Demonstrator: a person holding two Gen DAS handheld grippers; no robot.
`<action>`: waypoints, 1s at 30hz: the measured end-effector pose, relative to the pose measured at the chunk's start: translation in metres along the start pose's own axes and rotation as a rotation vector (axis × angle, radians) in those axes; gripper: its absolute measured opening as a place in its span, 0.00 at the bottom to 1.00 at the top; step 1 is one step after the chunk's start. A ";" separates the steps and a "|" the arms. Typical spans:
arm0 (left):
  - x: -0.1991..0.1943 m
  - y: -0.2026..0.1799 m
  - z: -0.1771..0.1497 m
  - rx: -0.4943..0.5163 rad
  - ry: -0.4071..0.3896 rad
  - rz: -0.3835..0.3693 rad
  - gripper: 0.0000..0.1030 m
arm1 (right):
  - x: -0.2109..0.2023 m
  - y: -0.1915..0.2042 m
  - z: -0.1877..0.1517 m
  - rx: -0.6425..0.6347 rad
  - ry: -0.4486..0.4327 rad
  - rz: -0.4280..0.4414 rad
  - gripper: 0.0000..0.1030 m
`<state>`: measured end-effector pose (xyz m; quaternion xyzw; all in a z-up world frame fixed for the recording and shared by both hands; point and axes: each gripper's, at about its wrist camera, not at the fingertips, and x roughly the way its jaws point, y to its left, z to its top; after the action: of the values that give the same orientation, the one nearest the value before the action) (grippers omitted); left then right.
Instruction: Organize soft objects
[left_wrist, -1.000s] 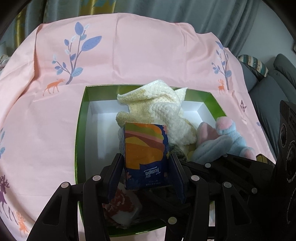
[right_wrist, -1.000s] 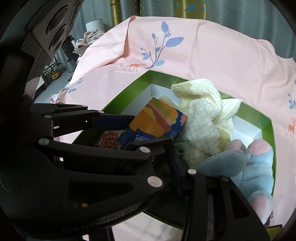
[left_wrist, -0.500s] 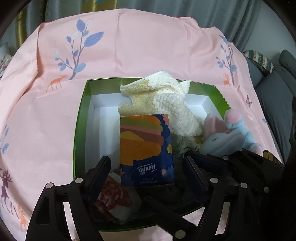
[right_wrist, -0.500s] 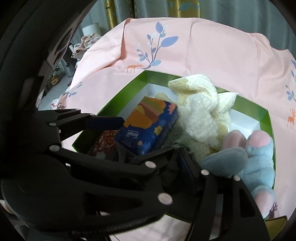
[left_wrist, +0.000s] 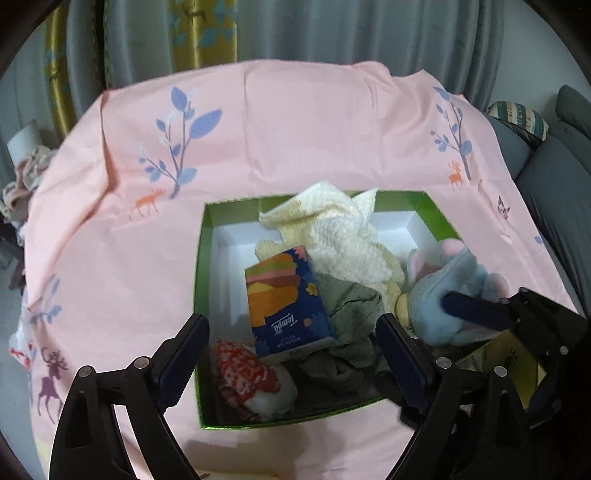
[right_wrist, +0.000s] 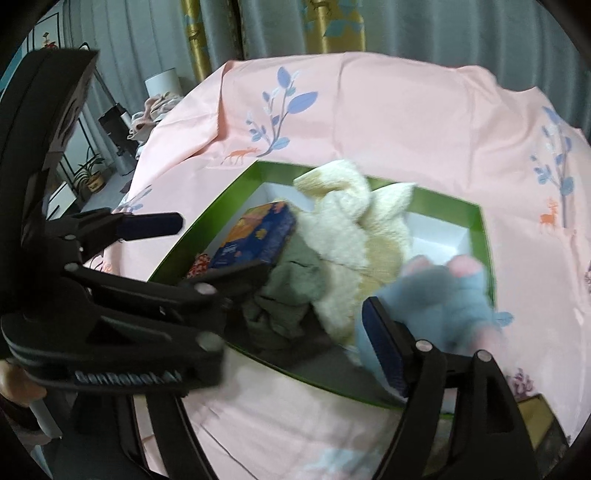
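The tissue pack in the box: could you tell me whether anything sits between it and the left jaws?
Nothing visible does: the tissue pack lies atop the grey-green cloth, straight ahead of the open left gripper.

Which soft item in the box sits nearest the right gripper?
The blue-and-pink plush toy, at the box's right end; the towels lie farther left.
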<state>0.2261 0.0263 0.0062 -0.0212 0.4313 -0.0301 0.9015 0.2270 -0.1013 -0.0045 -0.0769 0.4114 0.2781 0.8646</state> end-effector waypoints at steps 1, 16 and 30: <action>-0.003 -0.001 0.000 0.002 -0.007 0.006 0.90 | -0.004 -0.001 0.000 0.002 -0.006 -0.013 0.81; -0.045 -0.001 -0.009 -0.015 -0.044 0.074 0.96 | -0.041 -0.028 -0.011 0.115 0.021 -0.199 0.99; -0.070 -0.003 -0.019 -0.098 0.056 0.154 0.96 | -0.063 -0.024 -0.014 0.148 0.021 -0.238 0.99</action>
<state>0.1677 0.0285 0.0485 -0.0312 0.4576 0.0600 0.8866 0.1989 -0.1524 0.0320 -0.0638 0.4280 0.1416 0.8903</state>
